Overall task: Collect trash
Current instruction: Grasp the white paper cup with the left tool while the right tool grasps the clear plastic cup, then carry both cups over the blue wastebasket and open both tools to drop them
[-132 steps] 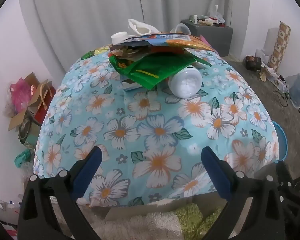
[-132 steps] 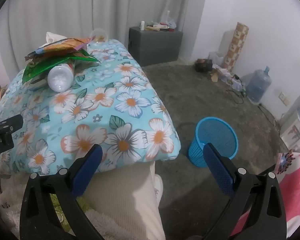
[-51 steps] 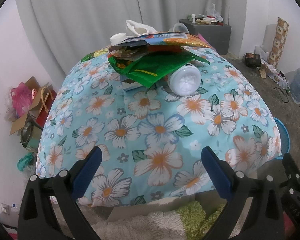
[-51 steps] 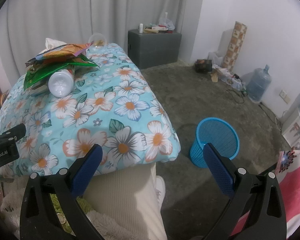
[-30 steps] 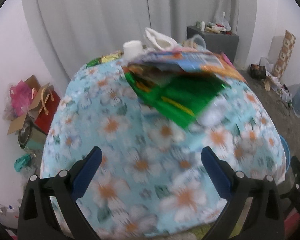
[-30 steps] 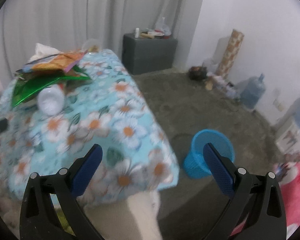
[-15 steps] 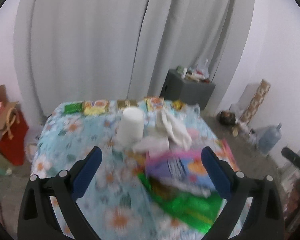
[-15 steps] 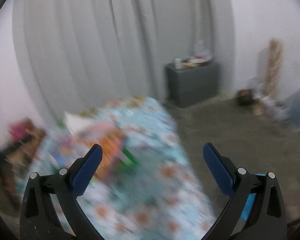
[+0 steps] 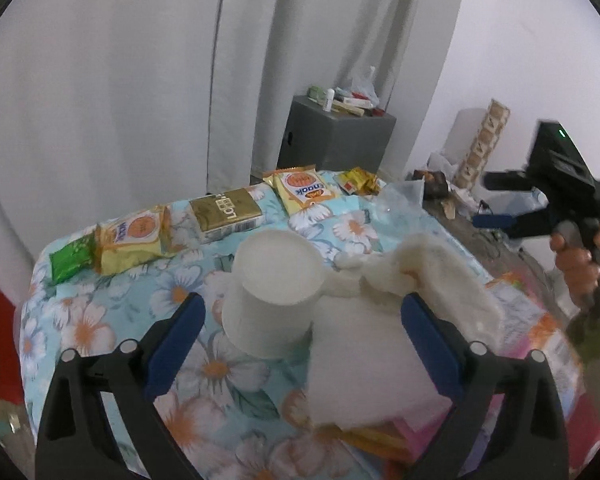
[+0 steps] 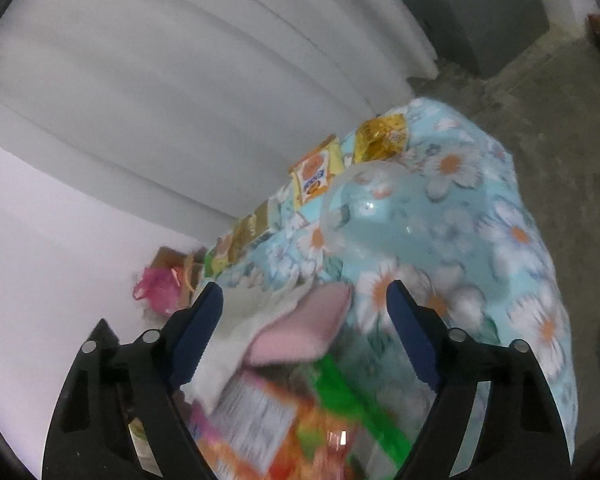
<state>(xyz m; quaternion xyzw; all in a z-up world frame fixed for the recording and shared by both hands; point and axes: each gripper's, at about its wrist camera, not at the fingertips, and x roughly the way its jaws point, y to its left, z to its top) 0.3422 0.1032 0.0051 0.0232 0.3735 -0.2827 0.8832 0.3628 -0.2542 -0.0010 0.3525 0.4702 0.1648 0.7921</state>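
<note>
Trash pile (image 9: 364, 344) on tabletop (image 9: 100, 320); my left claw (image 9: 300, 318) wide over white cup (image 9: 274, 292), right claw (image 10: 304, 312) closing above wrappers (image 10: 284, 416), gripping nothing.

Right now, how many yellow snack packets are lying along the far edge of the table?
3: one yellow packet near the far left, beside the green packet; one right of the gold box at centre; a small crinkled one at the far right. Others may be hidden.
</note>
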